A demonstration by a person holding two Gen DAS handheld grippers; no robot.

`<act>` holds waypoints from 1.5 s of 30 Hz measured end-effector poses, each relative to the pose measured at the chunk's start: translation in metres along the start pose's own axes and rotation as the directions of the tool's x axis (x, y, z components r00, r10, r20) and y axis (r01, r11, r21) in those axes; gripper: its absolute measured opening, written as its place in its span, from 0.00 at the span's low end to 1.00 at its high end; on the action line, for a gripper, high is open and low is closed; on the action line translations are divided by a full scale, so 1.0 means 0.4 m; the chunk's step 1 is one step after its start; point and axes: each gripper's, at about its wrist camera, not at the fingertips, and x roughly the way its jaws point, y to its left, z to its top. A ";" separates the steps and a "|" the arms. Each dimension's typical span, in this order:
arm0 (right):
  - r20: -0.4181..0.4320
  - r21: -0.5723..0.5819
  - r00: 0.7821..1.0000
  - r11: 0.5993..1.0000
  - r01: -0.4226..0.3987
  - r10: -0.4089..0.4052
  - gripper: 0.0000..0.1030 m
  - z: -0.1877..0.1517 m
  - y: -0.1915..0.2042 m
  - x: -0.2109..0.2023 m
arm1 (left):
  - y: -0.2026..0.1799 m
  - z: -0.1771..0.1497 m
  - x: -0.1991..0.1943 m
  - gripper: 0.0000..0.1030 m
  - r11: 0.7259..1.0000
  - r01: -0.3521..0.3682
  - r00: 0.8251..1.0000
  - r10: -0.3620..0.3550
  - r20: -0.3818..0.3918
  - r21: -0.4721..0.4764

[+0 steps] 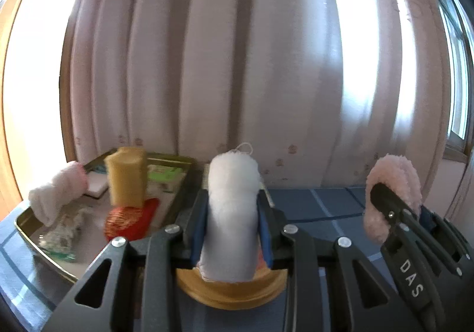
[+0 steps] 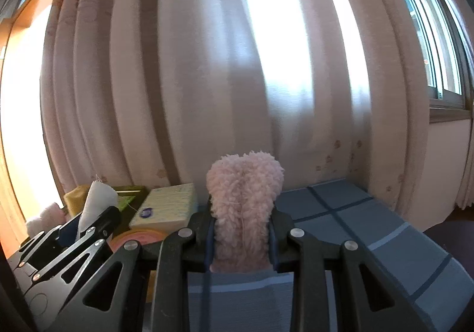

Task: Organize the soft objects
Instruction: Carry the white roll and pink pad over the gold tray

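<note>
2 grippers are each holding 1 soft piece above the blue cloth (image 2: 370,231). The left gripper (image 1: 232,213) is pinching 1 white plush piece (image 1: 231,207), standing up between its fingers. The right gripper (image 2: 243,231) is squeezing 1 pink fluffy piece (image 2: 243,207) the same way. 1 metal tray (image 1: 26,231) is sitting at left, carrying 1 yellow sponge (image 1: 126,176), 1 red scourer (image 1: 124,222) and 1 pink-white cloth (image 1: 57,192).

Fluffy white plush (image 1: 232,213), curly pink fleece (image 2: 244,207), a glossy metal tray (image 1: 29,231), matt black plastic tongs (image 1: 232,207).
</note>
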 end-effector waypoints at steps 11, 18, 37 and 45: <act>-0.008 -0.030 0.998 0.998 -0.064 0.063 0.30 -0.013 0.102 0.005 | 0.133 0.007 0.001 0.29 0.993 -0.118 0.993 0.118 -0.008 -0.028; -0.020 -0.061 0.995 0.993 -0.103 0.102 0.30 -0.021 0.178 0.016 | 0.193 0.007 -0.008 0.29 0.988 -0.153 0.988 0.153 -0.012 -0.032; -0.063 -0.128 0.980 0.973 -0.193 0.186 0.30 -0.039 0.357 0.053 | 0.341 0.033 0.023 0.29 0.971 -0.236 0.972 0.235 -0.032 -0.028; -0.072 -0.153 0.979 0.968 -0.199 0.190 0.30 -0.035 0.410 0.092 | 0.387 0.048 0.056 0.29 0.969 -0.246 0.968 0.246 -0.046 -0.004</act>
